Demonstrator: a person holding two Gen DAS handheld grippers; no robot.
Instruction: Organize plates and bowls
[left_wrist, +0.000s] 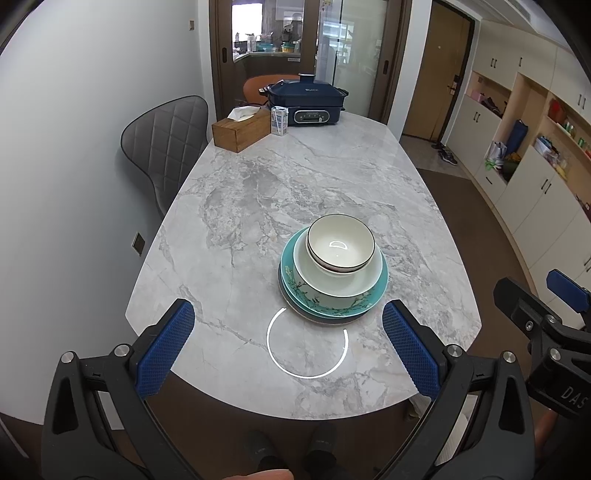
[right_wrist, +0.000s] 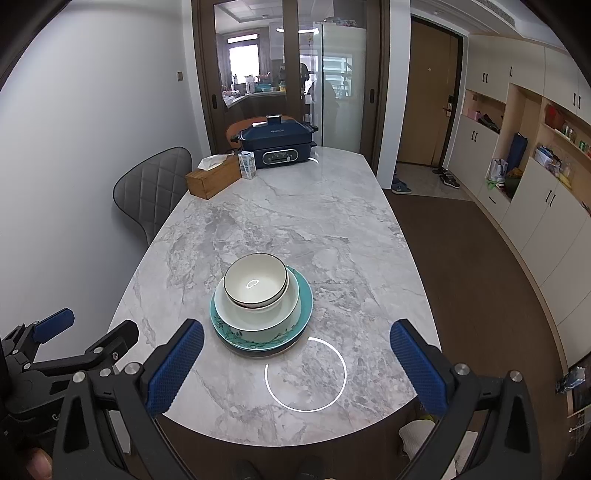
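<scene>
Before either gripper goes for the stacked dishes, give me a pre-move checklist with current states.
1. Left gripper open, holding nothing: ok.
2. Right gripper open, holding nothing: ok.
3. Top bowl nested upright in the larger bowl: ok.
4. Teal plate flat on the dark plate beneath: ok.
5. Table bare around the stack: ok.
6. Chips or cracks in the dishes: cannot tell.

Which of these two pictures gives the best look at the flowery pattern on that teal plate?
The left wrist view: the teal plate shows a wide front band with clear branch-and-blossom painting. In the right wrist view the same plate appears smaller, and only a narrower, darker strip of the pattern shows below the bowls.
</scene>
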